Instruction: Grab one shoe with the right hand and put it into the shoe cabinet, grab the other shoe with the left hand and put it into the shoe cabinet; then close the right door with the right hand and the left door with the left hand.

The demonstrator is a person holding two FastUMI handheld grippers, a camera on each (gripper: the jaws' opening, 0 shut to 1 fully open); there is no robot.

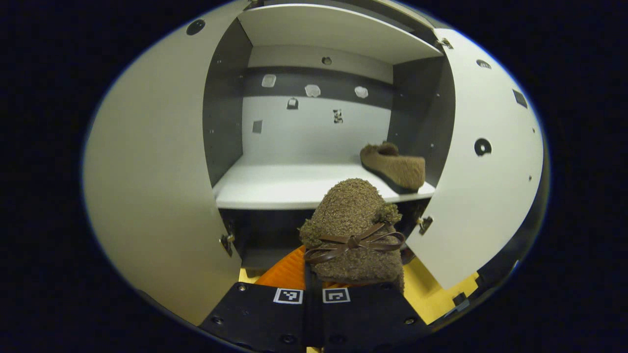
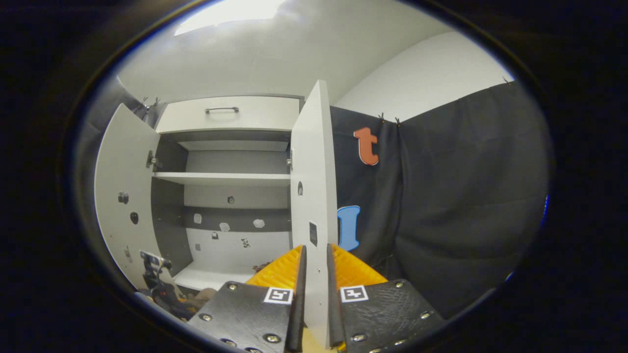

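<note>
My left gripper (image 1: 318, 272) is shut on a brown fuzzy slipper (image 1: 354, 220) with a dark bow, held just in front of and below the open cabinet's lower shelf (image 1: 274, 189). The matching slipper (image 1: 395, 166) lies on that shelf at its right end, against the side wall. In the right gripper view my right gripper (image 2: 315, 256) is shut with only a slit between its fingers and holds nothing. The edge of the open right door (image 2: 314, 176) stands straight ahead of it, farther off. The left gripper (image 2: 156, 274) shows small at the lower left there.
Both white doors stand wide open: the left door (image 1: 152, 186) and the right door (image 1: 485, 157) flank the opening. An upper shelf (image 2: 225, 178) and a drawer with a metal handle (image 2: 222, 110) sit above. Black cloth wall (image 2: 441, 211) runs to the right.
</note>
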